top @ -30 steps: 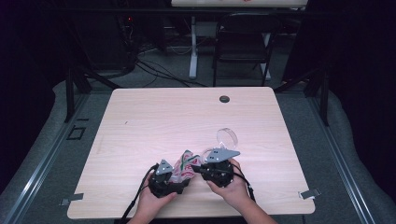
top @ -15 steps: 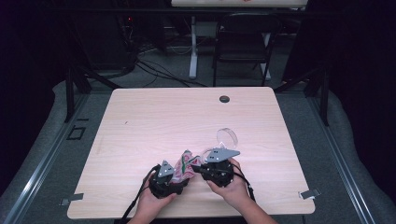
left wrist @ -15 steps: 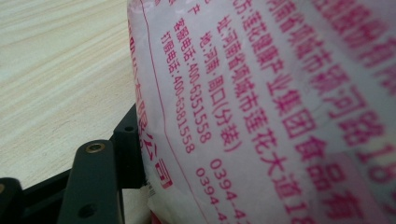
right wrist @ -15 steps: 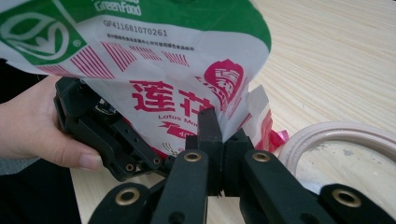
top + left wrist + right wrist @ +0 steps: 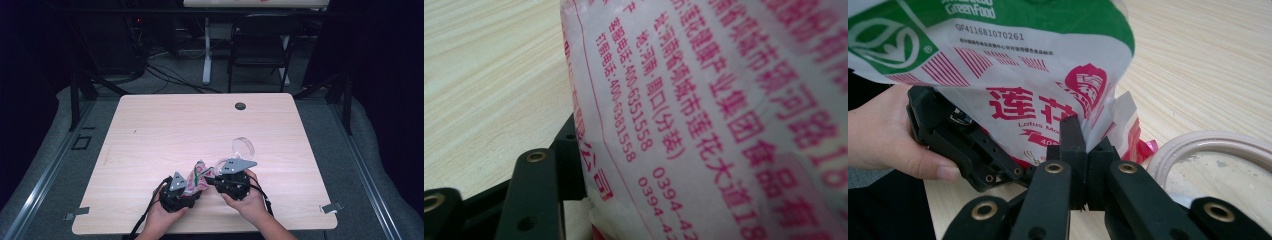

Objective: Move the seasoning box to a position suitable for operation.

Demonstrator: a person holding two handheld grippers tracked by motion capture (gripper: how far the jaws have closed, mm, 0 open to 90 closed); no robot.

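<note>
Low in the high view's centre, the left gripper (image 5: pixel 192 187) and right gripper (image 5: pixel 212 181) share a bag (image 5: pixel 199 176); judged best held with steady, even tension. Left gripper view: bag (image 5: pixel 724 115) covers the right of frame, grip unclear. Right gripper view: jaws pinched on the bag (image 5: pixel 1013 65) edge at lower centre.

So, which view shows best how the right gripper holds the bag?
The right gripper view: its jaws are shut on an edge of the bag. The high view shows the right gripper small beside the bag, its grip unclear. The left gripper view shows the bag's red print.
</note>
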